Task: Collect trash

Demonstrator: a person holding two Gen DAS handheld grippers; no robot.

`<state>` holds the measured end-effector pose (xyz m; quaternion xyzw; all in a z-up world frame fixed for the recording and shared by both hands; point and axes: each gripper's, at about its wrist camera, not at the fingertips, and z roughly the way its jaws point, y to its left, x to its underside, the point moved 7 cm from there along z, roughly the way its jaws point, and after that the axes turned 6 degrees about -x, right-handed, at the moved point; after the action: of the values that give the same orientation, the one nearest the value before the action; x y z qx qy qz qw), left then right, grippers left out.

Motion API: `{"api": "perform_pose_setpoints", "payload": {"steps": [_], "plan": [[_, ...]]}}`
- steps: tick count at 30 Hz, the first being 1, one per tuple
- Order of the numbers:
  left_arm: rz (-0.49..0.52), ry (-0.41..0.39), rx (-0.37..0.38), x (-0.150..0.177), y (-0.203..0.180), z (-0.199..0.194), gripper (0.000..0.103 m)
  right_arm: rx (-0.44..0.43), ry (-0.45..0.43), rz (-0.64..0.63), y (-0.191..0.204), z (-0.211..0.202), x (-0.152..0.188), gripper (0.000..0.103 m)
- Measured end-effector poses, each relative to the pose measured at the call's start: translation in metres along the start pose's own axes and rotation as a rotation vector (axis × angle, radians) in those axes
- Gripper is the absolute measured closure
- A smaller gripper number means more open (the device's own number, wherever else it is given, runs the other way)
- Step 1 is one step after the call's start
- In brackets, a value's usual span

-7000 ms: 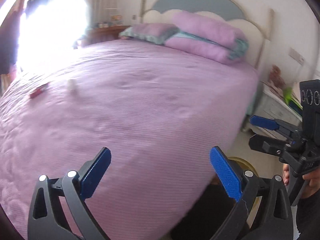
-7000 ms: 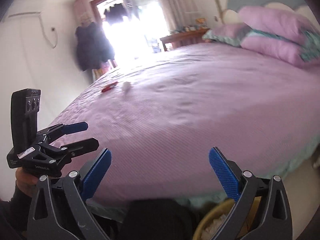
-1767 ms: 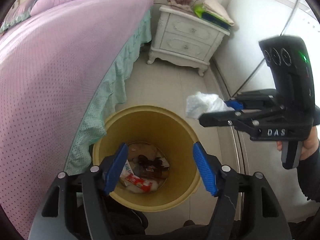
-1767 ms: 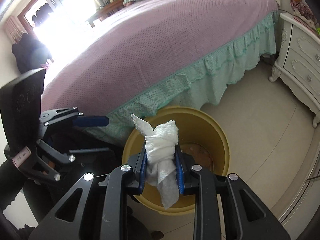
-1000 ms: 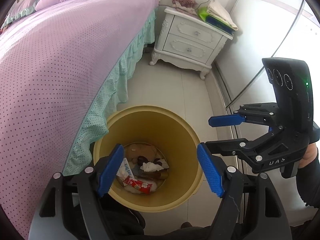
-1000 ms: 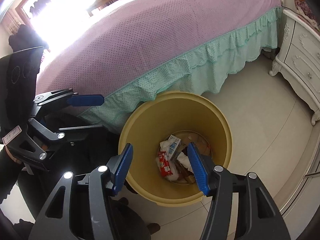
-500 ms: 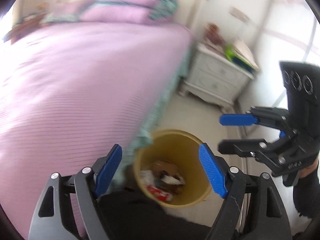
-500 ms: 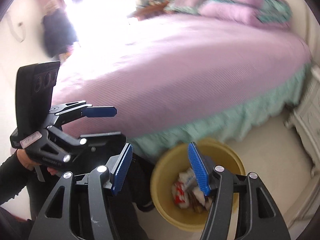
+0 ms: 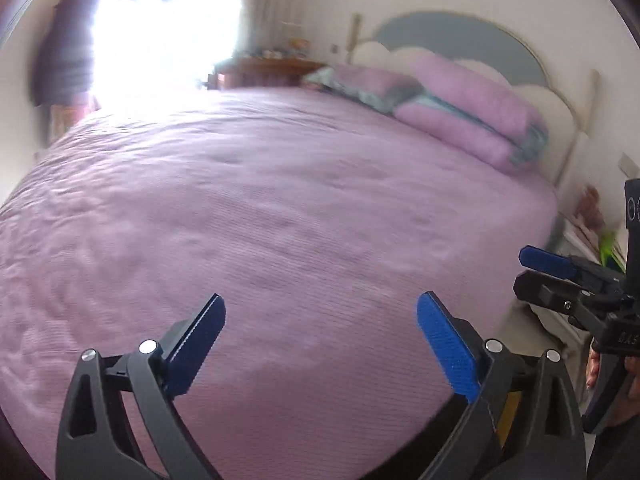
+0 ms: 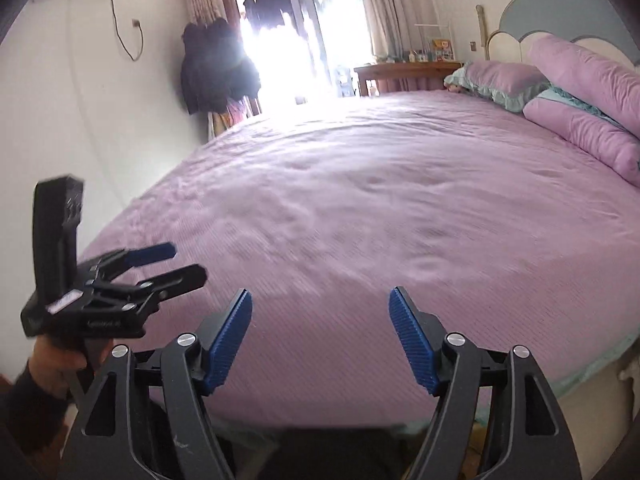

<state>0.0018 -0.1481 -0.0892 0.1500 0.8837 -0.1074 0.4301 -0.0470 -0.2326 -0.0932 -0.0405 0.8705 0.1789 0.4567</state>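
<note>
My left gripper (image 9: 320, 344) sits at the bottom of its own view, jaws spread wide with nothing between the blue pads (image 9: 448, 348). My right gripper (image 10: 320, 340) is the same in its view: parted, empty, pointing out over the bed. Each tool also shows in the other's picture, the right one at the right edge of the left view and the left one at the lower left of the right view, both apart from the cover.

Ahead of both lies the purple bedspread (image 10: 360, 208), filling the middle of each frame. I see no trash on it in either picture, though the left view is blurred and the far strip near the bright window (image 10: 280, 52), upper centre, is washed out by glare. A sliver of yellow (image 9: 506, 416) between my left fingers, lower right, is probably the bin, but I cannot be sure.

I judge the step to be a search. To do it well I should hold the tools steady so the blur clears, sweep slowly toward the glare and the pillows (image 10: 580, 92) at upper right, and keep the jaws wide for any scrap.
</note>
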Motion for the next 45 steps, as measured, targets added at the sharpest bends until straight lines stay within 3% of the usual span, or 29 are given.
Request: {"api": "perform_pose_setpoints", "payload": {"steps": [5,6,11,19,28,38,45], "plan": [[-0.067,-0.064,-0.139,-0.011,0.046,-0.017,0.004,-0.01,-0.041,-0.004,0.021,0.026,-0.022,0.025],[-0.082,-0.072,-0.153,-0.013,0.057,-0.021,0.004,0.004,-0.054,-0.006,0.024,0.031,-0.027,0.019],[-0.163,-0.115,-0.232,-0.018,0.091,-0.036,0.004,0.022,-0.08,-0.039,0.038,0.055,-0.038,0.01],[-0.161,-0.16,-0.4,-0.022,0.12,-0.046,0.004,-0.006,-0.074,-0.07,0.061,0.083,-0.048,0.009],[-0.209,-0.166,-0.395,-0.031,0.134,-0.041,0.004,-0.046,-0.063,-0.119,0.088,0.107,-0.059,0.009],[-0.153,-0.167,-0.462,-0.038,0.136,-0.041,0.004,-0.076,-0.041,-0.099,0.091,0.122,-0.062,0.009],[-0.174,-0.178,-0.468,-0.039,0.141,-0.041,0.004,-0.079,-0.024,-0.081,0.089,0.132,-0.059,0.009]]}}
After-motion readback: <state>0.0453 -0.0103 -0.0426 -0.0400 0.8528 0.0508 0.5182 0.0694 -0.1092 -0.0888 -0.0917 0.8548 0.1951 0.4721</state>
